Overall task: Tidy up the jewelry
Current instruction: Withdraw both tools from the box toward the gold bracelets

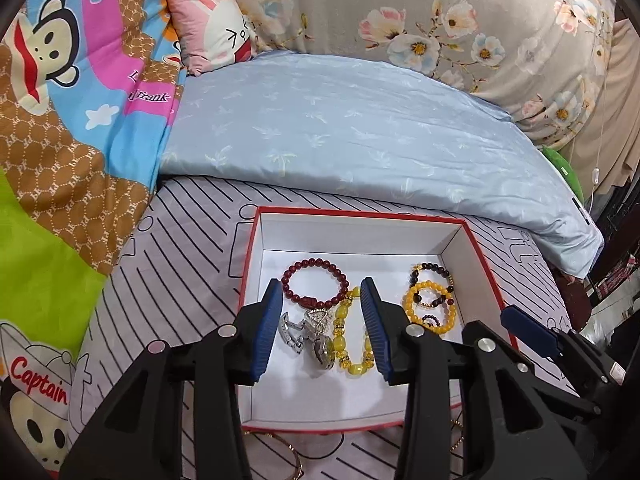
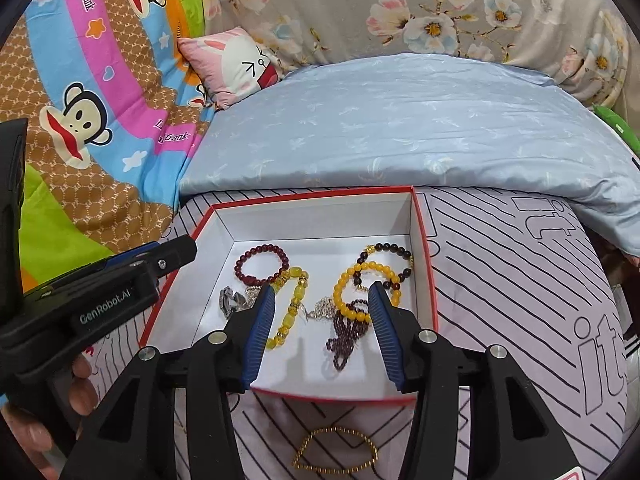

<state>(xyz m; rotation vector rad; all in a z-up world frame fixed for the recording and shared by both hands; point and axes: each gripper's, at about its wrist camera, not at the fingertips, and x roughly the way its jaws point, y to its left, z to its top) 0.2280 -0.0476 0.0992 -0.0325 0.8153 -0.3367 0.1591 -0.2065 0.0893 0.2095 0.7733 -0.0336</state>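
A white box with a red rim sits on the striped bedsheet. Inside lie a dark red bead bracelet, a yellow bead strand, a silver watch and an orange bead bracelet. There is also a dark bead bracelet and a purple bead strand. My left gripper hangs open over the watch and yellow strand. My right gripper hangs open over the purple strand and a silver chain. Neither holds anything.
On the sheet before the box lie a gold bead chain and a thin gold bangle. A light blue quilt lies behind the box, a cartoon blanket to the left. A hand holds the left gripper's handle.
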